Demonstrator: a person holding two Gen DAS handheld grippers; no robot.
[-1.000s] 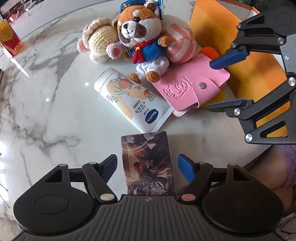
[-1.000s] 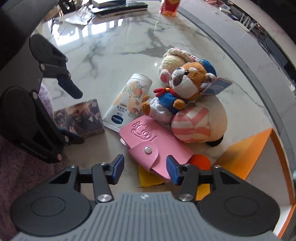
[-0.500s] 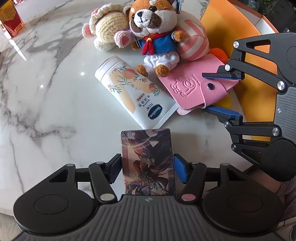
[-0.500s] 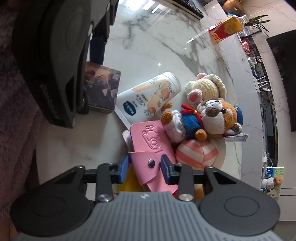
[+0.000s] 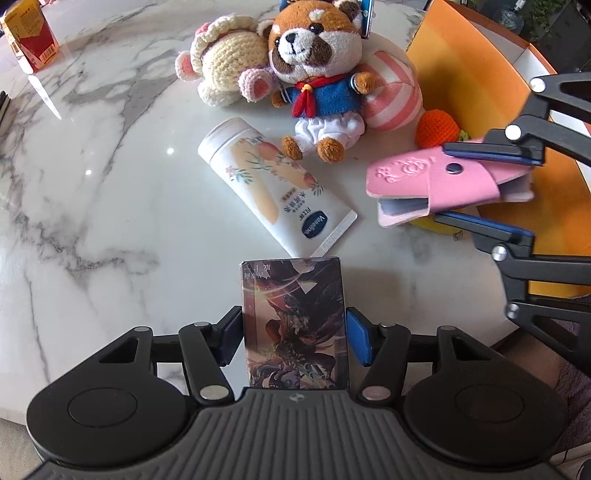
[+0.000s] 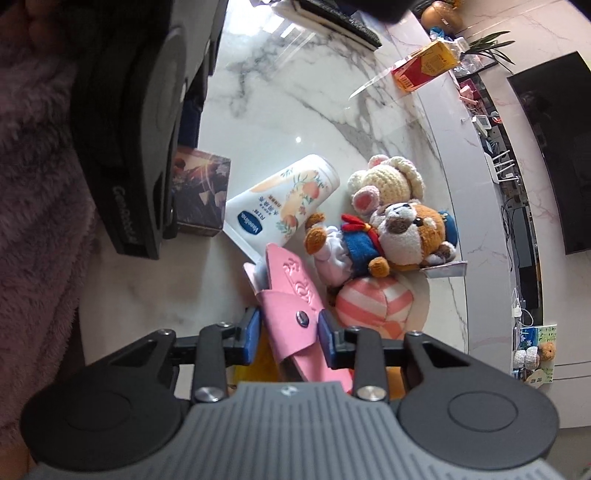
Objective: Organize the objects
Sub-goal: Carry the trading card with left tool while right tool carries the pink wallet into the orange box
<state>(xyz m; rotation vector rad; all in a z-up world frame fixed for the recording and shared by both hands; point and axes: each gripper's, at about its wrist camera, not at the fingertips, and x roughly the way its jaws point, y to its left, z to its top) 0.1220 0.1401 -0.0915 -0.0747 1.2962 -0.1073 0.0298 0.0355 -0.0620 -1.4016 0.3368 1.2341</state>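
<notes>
The card box (image 5: 294, 325) sat at the bench's (image 5: 92, 206) near edge, the lotion tube (image 5: 275, 188) just behind it. Behind the tube clustered three plush toys (image 5: 317, 70); the carton (image 5: 29, 35) stood near the far-left edge.

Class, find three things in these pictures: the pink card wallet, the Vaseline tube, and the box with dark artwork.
pink card wallet (image 5: 436, 181): left wrist view, on its front flap beside the snap.
Vaseline tube (image 5: 273, 184): left wrist view, on the printed middle of the body.
box with dark artwork (image 5: 295, 317): left wrist view, on its top face.
</notes>
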